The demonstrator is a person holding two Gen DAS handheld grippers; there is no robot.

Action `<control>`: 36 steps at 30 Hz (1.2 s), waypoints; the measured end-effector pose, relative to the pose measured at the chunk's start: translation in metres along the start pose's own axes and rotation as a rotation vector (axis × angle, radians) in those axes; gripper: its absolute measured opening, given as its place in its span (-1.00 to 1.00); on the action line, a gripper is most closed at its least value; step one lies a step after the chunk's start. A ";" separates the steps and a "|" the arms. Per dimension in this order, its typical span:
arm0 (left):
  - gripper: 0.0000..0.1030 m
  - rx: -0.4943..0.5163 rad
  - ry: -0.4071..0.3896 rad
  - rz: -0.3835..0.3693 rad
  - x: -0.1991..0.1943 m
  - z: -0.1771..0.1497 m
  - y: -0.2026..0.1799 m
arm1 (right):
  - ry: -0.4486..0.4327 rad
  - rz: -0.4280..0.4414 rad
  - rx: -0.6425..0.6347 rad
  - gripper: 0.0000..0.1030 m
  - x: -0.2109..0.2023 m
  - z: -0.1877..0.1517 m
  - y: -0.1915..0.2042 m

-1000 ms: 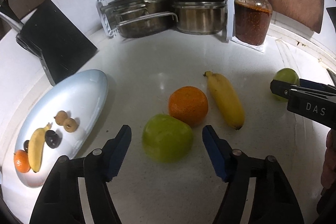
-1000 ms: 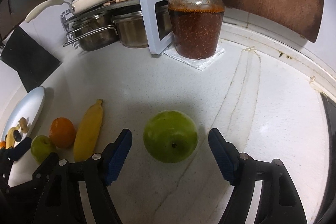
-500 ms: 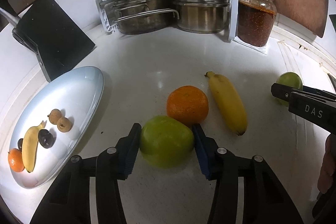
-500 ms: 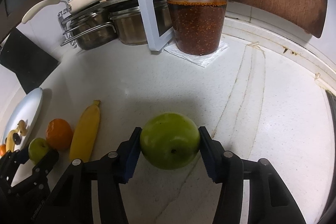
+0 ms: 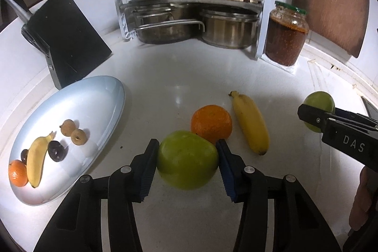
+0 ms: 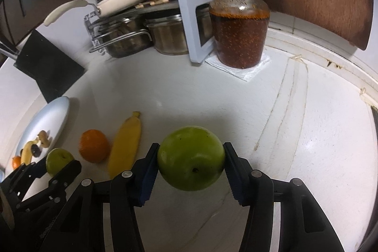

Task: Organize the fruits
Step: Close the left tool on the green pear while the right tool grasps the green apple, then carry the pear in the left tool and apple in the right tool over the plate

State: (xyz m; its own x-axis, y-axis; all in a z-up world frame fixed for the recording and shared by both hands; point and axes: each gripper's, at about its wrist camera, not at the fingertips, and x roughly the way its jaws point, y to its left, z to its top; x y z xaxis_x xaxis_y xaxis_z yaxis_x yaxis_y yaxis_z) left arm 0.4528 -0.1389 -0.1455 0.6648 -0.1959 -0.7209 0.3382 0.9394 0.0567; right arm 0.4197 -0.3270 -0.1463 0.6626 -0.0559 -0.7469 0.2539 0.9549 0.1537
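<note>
My left gripper [image 5: 187, 163] is shut on a green apple [image 5: 186, 158], raised a little off the white counter. An orange [image 5: 211, 123] and a banana [image 5: 251, 123] lie just beyond it. My right gripper [image 6: 191, 163] is shut on a second green apple [image 6: 191, 157], also lifted; that apple shows at the right of the left wrist view [image 5: 319, 103]. A pale blue oval plate [image 5: 94, 105] at the left holds a small banana, a small orange, dark plums and two tan fruits.
A pot rack [image 5: 189, 23] with steel pots, a white pan and a white kettle stands at the back. A jar of red paste [image 5: 285, 37] sits to its right. A black knife block [image 5: 63, 39] stands behind the plate.
Both grippers closed from open onto their green apples and then raised them slightly off the counter. The other fruit has not moved.
</note>
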 end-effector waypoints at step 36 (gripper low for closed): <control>-0.06 -0.106 -0.211 0.092 -0.115 -0.001 0.064 | -0.147 0.187 -0.157 0.04 -0.087 0.008 0.094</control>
State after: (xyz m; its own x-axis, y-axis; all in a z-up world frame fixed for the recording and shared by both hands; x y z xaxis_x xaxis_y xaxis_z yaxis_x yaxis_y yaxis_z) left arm 0.3977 -0.0559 -0.0593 0.8177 -0.1525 -0.5552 0.2058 0.9780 0.0344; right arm 0.3916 -0.2348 -0.0622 0.7854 0.0950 -0.6116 0.0131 0.9854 0.1699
